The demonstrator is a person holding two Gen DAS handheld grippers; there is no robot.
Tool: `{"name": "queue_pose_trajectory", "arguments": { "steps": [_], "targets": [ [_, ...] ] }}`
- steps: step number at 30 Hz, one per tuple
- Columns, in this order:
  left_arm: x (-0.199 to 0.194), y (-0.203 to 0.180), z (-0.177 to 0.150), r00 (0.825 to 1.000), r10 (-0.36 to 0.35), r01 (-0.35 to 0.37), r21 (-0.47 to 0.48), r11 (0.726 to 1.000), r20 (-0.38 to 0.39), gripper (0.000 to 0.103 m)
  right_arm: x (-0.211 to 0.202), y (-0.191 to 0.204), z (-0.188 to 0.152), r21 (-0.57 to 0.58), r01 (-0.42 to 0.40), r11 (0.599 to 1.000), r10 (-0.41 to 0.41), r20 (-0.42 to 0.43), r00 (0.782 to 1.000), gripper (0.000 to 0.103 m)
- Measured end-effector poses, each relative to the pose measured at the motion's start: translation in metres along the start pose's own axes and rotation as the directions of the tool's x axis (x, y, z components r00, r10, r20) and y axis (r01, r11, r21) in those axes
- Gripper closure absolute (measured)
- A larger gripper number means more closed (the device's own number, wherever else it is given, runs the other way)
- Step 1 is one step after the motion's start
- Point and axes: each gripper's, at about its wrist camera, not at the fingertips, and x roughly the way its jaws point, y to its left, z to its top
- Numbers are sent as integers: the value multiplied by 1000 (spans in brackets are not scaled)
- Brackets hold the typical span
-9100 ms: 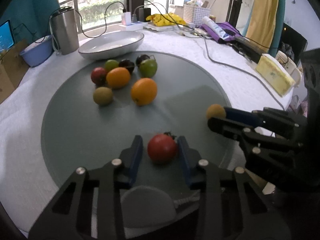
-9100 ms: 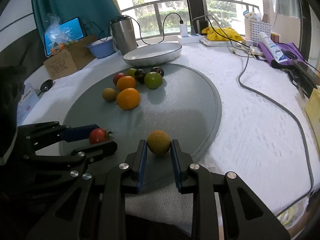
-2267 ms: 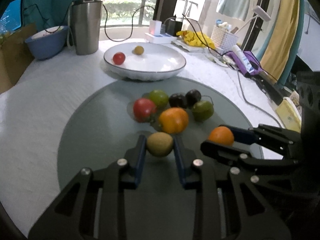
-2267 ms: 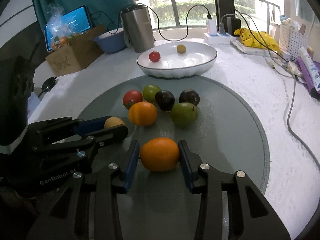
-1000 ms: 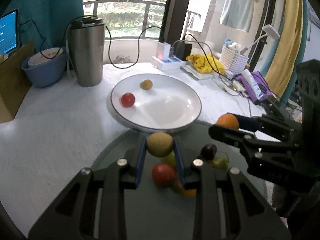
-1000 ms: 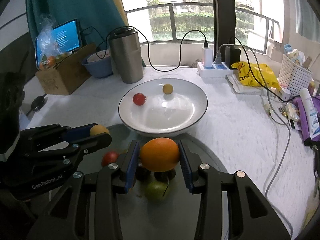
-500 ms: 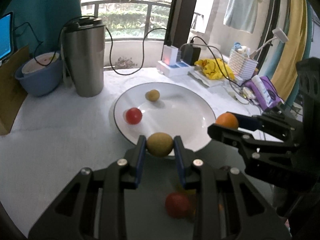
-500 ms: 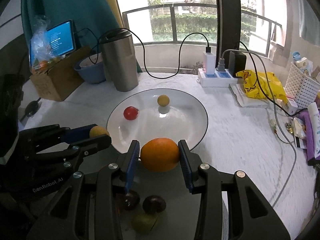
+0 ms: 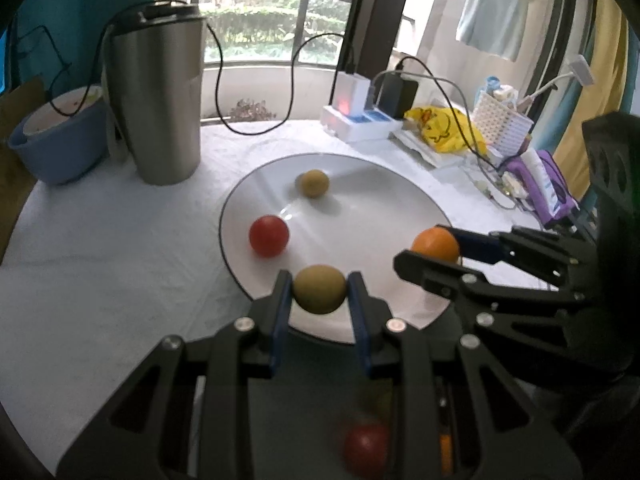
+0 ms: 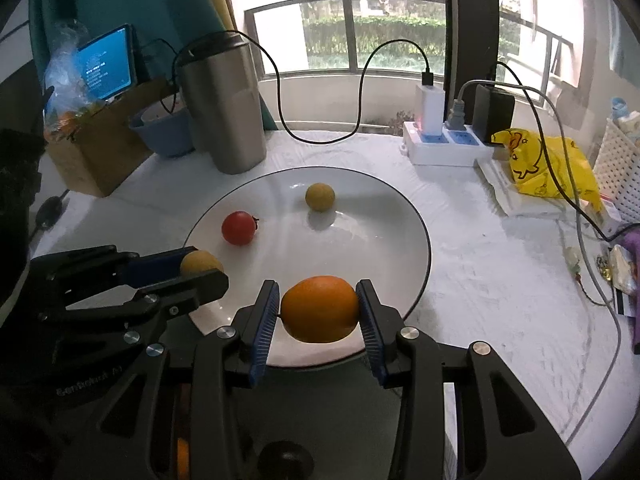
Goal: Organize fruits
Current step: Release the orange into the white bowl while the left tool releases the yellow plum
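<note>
A kiwi [image 9: 319, 289] sits pinched in the left gripper [image 9: 319, 294] at lower centre, over the near rim of the white plate [image 9: 372, 184]. The right gripper [image 10: 319, 312] clamps an orange [image 10: 319, 309] beside it. 2 fruits, a tomato [image 10: 238, 227] and a small yellow one [image 10: 319, 197], already lie there. Delivery step, I'd say: next, lower and release clear of them. "GenRobot" shows faintly at lower left.

Plate [image 10: 416, 236] centre bare; tomato [image 10: 239, 227] and tumbler [image 10: 224, 112] crowd its left.

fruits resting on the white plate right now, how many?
2: a red tomato on the plate's left side, a small yellow-brown fruit toward the back. Two more are held in tongs.
</note>
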Motion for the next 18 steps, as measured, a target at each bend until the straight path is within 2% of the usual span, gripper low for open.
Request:
{"name": "queue_pose_trajectory", "arguments": {
  "steps": [7, 10, 13, 17, 18],
  "targets": [
    [5, 0, 3, 1000, -3, 3, -10, 1000, -12, 73, 8, -6, 1, 34, -1, 999, 2, -18, 1000, 60],
    [4, 1, 4, 1000, 4, -4, -16, 1000, -11, 73, 6, -8, 2, 46, 3, 999, -3, -12, 1000, 53],
    [0, 1, 4, 1000, 11, -11, -20, 1000, -5, 72, 2, -7, 2, 47, 12, 999, -12, -6, 1000, 53],
    [-10, 1, 4, 1000, 12, -11, -27, 1000, 16, 66, -5, -5, 2, 47, 17, 999, -18, 7, 1000, 53],
    [-13, 1, 4, 1000, 12, -11, -30, 999, 20, 61, -7, -5, 3, 47, 19, 999, -19, 11, 1000, 53]
  ]
}}
